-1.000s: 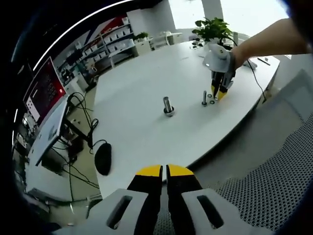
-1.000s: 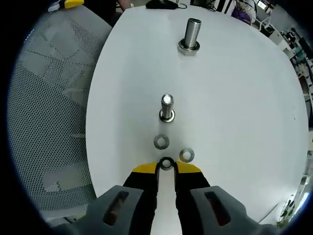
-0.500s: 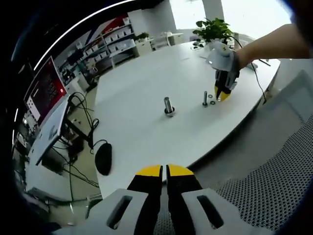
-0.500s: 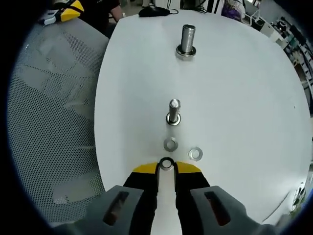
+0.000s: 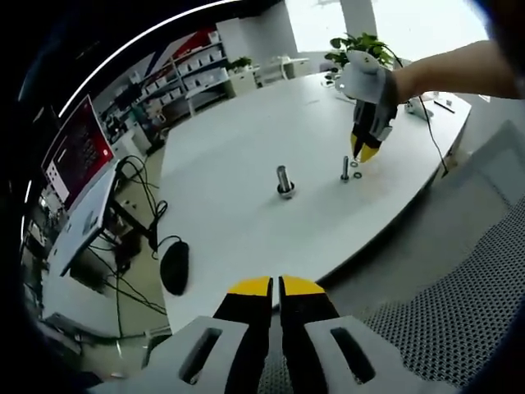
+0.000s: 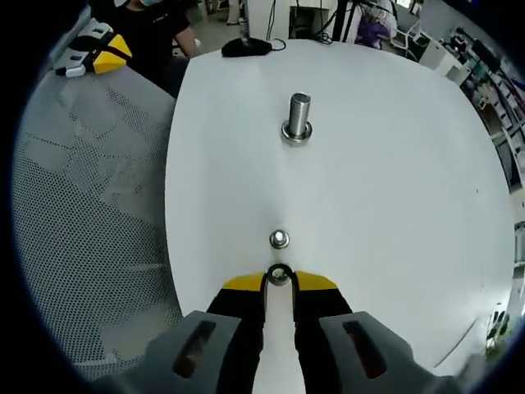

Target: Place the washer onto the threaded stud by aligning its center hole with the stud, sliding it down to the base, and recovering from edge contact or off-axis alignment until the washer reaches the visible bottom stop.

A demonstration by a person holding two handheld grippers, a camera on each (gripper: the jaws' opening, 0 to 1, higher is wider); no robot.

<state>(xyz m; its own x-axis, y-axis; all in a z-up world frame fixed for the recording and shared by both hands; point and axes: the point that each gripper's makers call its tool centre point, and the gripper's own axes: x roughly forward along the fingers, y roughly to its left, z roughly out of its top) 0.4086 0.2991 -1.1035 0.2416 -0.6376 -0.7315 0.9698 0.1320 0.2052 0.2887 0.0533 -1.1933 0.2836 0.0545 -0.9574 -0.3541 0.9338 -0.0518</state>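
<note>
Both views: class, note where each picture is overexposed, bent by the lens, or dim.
Left gripper view: the windows behind the plant blow out white, and the table edge bows. Right gripper view: even light on the table, faint shadows, and the small stud is seen nearly end-on.

The left gripper view faces the white table (image 5: pixel 238 172) from well off; the right gripper view looks down close above it (image 6: pixel 394 205).

Big white oval worktop (image 5: pixel 238 164), grey mesh chair (image 6: pixel 90 246) pulled up beside it, potted plant (image 5: pixel 358 48) at the far end, storage shelves (image 5: pixel 176 74) behind, bright window light.
</note>
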